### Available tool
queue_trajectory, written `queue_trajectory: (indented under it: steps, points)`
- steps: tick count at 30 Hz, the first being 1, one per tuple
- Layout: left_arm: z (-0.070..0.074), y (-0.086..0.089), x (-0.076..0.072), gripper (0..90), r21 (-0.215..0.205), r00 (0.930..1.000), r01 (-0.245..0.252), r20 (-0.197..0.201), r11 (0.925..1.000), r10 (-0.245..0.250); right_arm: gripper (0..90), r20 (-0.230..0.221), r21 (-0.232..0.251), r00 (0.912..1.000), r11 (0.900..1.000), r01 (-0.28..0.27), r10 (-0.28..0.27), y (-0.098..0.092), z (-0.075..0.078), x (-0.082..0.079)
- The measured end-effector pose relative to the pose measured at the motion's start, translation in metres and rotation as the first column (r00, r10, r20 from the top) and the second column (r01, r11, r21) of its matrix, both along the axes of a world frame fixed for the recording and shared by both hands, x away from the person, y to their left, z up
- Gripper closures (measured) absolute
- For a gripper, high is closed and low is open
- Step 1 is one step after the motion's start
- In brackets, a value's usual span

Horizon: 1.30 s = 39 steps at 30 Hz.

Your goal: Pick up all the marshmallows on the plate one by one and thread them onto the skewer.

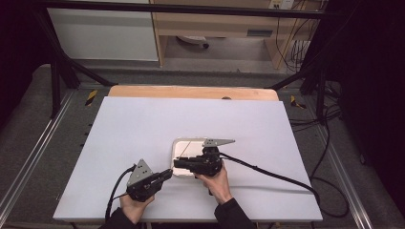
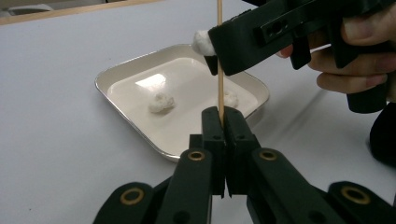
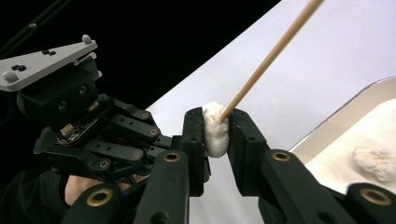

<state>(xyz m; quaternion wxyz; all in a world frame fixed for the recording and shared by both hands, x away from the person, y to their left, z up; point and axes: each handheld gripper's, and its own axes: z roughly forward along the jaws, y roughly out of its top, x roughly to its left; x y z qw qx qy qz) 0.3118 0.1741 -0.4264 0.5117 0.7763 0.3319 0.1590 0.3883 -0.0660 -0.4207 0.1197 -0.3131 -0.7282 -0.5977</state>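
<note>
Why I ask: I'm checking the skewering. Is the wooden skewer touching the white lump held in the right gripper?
Touching. In the right gripper view the wooden skewer runs down into the white lump between the right gripper jaws, with no gap where they meet.

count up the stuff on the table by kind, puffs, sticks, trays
white puffs: 3 (one on the stick between the right gripper's jaws, two in the tray)
wooden stick: 1, clamped by the left gripper
tray: 1
total: 5
</note>
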Motion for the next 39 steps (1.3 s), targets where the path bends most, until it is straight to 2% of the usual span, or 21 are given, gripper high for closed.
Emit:
queue_trajectory:
  steps: [1, 10, 12, 15, 19, 22, 24, 27, 31, 34, 39]
  points:
    - [0.0, 0.0, 0.0, 88.2, 0.004, 1.0, -0.002, 0.005, 1.0, 0.002, 67.3, 0.005, -0.006, 0.9999, 1.0, 0.009, -0.009, 0.0, 0.001, 0.0]
    - [0.0, 0.006, 0.002, 88.2, 0.002, 0.9997, -0.024, 0.001, 0.9997, 0.024, 42.2, 0.103, -0.108, 0.9938, 0.993, 0.052, -0.041, -0.01, 0.012, -0.001]
    - [-0.001, 0.006, 0.002, 88.1, 0.002, 0.9997, -0.025, 0.001, 0.9997, 0.025, 34.7, 0.142, -0.147, 0.9882, 0.986, 0.078, -0.057, -0.013, 0.013, 0.0]
    - [-0.001, 0.008, 0.002, 88.1, 0.002, 0.9997, -0.025, -0.004, 0.9997, 0.025, 27.2, 0.171, -0.203, 0.9831, 0.974, 0.1, -0.065, -0.018, 0.013, 0.002]
    - [-0.002, 0.009, 0.003, 87.9, -0.003, 0.9997, -0.022, -0.014, 0.9998, 0.022, 18.5, 0.174, -0.252, 0.9817, 0.96, 0.119, -0.076, -0.025, 0.011, 0.007]
    - [-0.003, 0.009, 0.003, 87.8, 0.001, 0.9996, -0.021, -0.017, 0.9998, 0.021, 14.8, 0.185, -0.294, 0.9793, 0.946, 0.135, -0.082, -0.031, 0.008, 0.01]
    - [-0.003, 0.009, 0.003, 87.7, 0.003, 0.9996, -0.02, -0.018, 0.9998, 0.02, 13.5, 0.198, -0.335, 0.977, 0.931, 0.144, -0.08, -0.033, 0.006, 0.011]
    - [-0.003, 0.009, 0.003, 87.7, 0.008, 0.9997, -0.018, -0.018, 0.9998, 0.018, 14.5, 0.199, -0.372, 0.977, 0.916, 0.149, -0.078, -0.035, 0.002, 0.012]
    - [-0.003, 0.01, 0.003, 87.7, 0.009, 0.9996, -0.016, -0.022, 0.9998, 0.017, 20.7, 0.21, -0.418, 0.9752, 0.896, 0.153, -0.068, -0.039, -0.005, 0.013]
    - [-0.004, 0.01, 0.003, 87.7, 0.011, 0.9996, -0.015, -0.023, 0.9998, 0.015, 27.7, 0.217, -0.46, 0.9742, 0.874, 0.159, -0.063, -0.04, -0.01, 0.013]
    - [-0.004, 0.01, 0.003, 87.7, 0.014, 0.9995, -0.012, -0.027, 0.9998, 0.013, 36.0, 0.218, -0.495, 0.9752, 0.857, 0.145, -0.039, -0.038, -0.018, 0.014]
